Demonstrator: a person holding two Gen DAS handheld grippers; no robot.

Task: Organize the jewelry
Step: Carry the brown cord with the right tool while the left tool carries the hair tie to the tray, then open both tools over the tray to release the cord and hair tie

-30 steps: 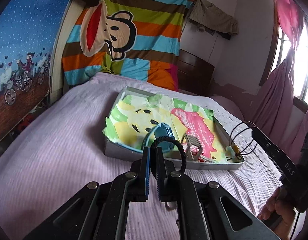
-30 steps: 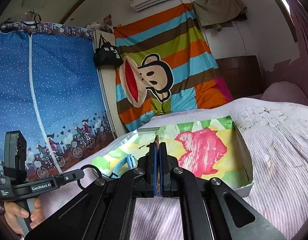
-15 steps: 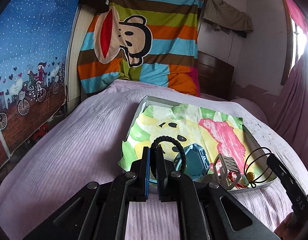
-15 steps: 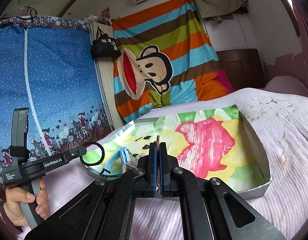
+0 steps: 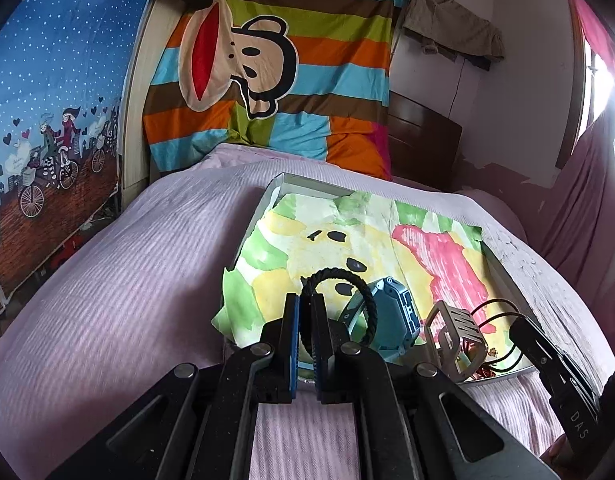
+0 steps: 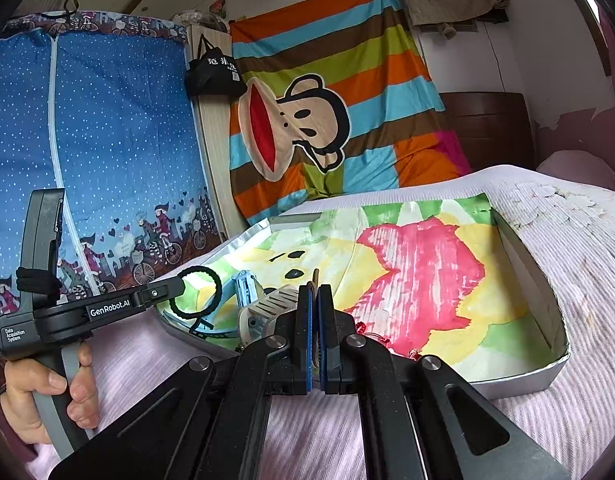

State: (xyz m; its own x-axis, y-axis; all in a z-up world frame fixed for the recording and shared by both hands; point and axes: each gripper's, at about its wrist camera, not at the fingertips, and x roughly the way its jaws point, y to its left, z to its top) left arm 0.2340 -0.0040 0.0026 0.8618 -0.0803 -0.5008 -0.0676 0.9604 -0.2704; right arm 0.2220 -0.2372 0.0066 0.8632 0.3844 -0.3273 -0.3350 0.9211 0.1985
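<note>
Left hand-held gripper: pads pressed together, pinching the black braided band; its loop stands up over the near left corner of the tray. Right hand-held gripper: pads pinched on a thin brown cord, low over the tray's near edge.

Already in the tray, along the near edge: blue watch, grey clasp, red beads. The tray sits on the bed.

Judgement: the step in hand is setting the band down in the tray. You should carry it over bare lining, left of the watch, so the loop does not snag the strap. Lower until the loop rests on the paper, then spread the pads; it looks light and springy, so a drop from height may bounce it out. Keep the right cord apart from the band to avoid tangling
</note>
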